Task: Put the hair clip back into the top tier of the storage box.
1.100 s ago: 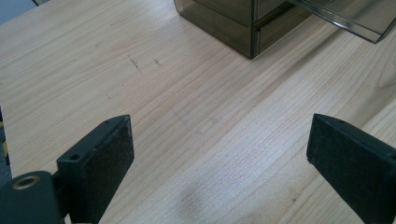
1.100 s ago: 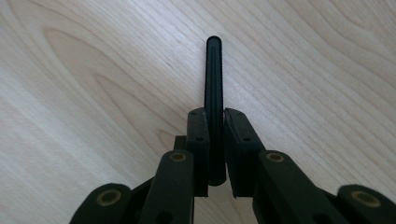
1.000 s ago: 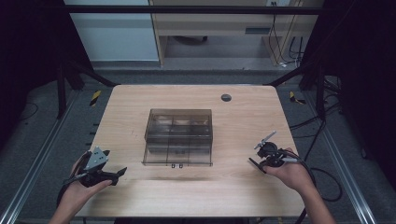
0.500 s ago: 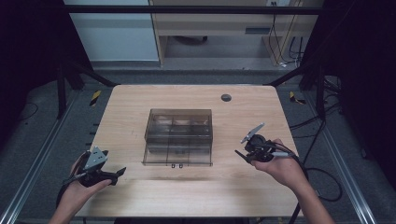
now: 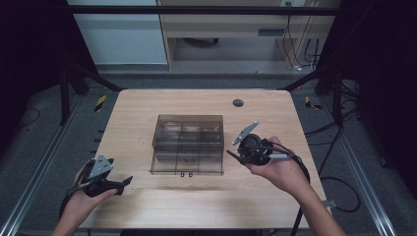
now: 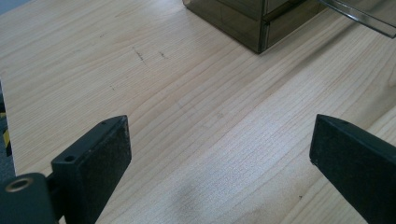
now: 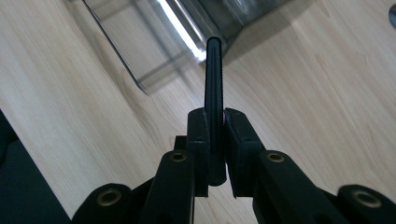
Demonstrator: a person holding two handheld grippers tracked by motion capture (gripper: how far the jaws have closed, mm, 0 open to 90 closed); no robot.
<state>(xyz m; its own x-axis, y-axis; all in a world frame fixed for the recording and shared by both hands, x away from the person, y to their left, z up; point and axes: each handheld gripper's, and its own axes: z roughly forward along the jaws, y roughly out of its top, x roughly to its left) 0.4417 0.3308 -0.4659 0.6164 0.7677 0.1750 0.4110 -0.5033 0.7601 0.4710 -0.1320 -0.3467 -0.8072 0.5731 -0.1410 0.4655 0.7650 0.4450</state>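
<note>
the left tongs are hovering at 8 o'clock of the tabletop, jaws gaping wide and holding nothing. the right tongs are sitting at 3 o'clock of the box, just beside it, jaws pinching a thin black strip that is standing upright between them. the smoky clear box is resting at the tabletop's centre.

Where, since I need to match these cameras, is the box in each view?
High view: box at the table's centre.
Left gripper view: top right, its lower corner showing.
Right gripper view: top, left of centre, behind the clamped black strip.
Shared landmark: the wooden table.
</note>
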